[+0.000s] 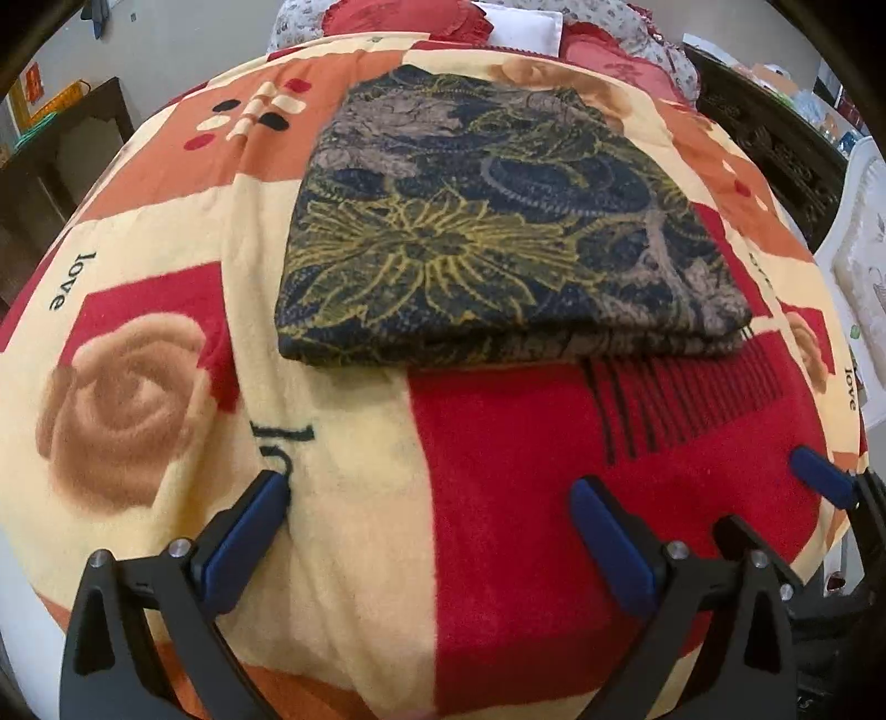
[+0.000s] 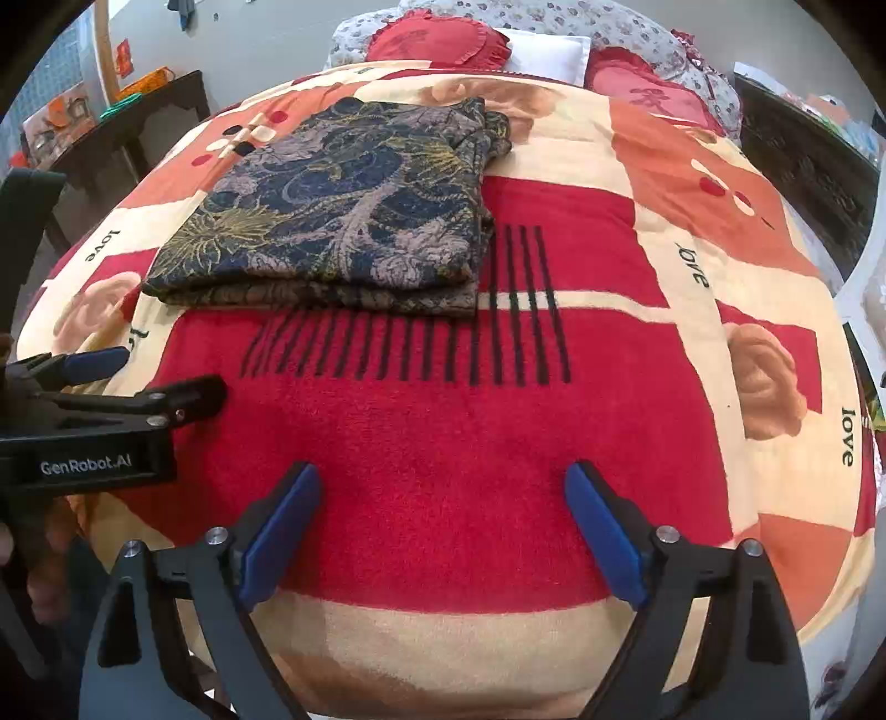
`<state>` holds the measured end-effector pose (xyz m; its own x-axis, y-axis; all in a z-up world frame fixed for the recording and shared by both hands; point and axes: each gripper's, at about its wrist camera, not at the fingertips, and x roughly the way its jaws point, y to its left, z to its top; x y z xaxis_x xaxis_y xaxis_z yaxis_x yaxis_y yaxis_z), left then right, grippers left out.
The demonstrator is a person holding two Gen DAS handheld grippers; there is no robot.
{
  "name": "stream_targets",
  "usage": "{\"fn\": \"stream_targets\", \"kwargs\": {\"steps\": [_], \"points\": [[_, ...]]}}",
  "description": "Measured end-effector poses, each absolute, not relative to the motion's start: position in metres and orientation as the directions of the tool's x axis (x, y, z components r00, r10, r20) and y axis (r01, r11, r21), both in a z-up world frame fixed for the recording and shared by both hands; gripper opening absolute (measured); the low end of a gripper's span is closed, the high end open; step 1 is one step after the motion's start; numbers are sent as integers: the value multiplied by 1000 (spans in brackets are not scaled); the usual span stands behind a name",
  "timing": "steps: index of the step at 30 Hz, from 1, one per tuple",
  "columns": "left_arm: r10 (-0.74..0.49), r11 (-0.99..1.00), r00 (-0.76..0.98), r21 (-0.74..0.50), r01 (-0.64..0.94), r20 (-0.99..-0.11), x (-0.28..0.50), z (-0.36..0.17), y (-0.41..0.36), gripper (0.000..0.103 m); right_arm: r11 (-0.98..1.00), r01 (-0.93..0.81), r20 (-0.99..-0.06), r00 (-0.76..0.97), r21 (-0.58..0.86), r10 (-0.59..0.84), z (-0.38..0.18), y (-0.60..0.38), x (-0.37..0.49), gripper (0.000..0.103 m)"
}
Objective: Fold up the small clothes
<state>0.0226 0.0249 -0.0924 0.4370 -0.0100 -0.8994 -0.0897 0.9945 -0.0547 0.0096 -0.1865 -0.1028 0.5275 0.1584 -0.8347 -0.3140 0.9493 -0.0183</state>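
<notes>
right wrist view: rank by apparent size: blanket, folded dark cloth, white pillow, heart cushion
1. blanket
2. folded dark cloth
3./4. heart cushion and white pillow: look similar, both far back and partly hidden, so unranked.

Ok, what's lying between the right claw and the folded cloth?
Only bare blanket, red with black stripes, lies between the right claw and the folded cloth, seen in the right wrist view.

The folded garment's point(image 1: 498, 221) underside and inner layers stay hidden.

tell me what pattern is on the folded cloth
Dark blue with yellow and grey flowers on the folded cloth; left wrist view.
</notes>
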Motion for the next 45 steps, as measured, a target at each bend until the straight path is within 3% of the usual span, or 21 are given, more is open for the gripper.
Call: {"fn": "stream_targets", "kwargs": {"steps": [13,22,28,35,45], "points": [[2,996,431,-36,-80,-902,27,-93,22,103,943,-327,-861,494,-57,120,-104,-177,13,96],[-9,996,447,-47,-73,-895,31,-74,28,103,934,-355,-893,411,27,182,-98,-180,24,103],[47,996,537,-2,-91,-842,47,-4,32,103,963,-269,-839,527,-12,136,-34,-200,35,103],[7,996,604,-46,-73,-797,50,58,26,103,962,-273,-734,654,-2,184,53,-209,36,103],[7,996,602,-50,-77,-799,51,71,22,103,960,-278,-738,653,-29,167,60,-211,36,103]]}}
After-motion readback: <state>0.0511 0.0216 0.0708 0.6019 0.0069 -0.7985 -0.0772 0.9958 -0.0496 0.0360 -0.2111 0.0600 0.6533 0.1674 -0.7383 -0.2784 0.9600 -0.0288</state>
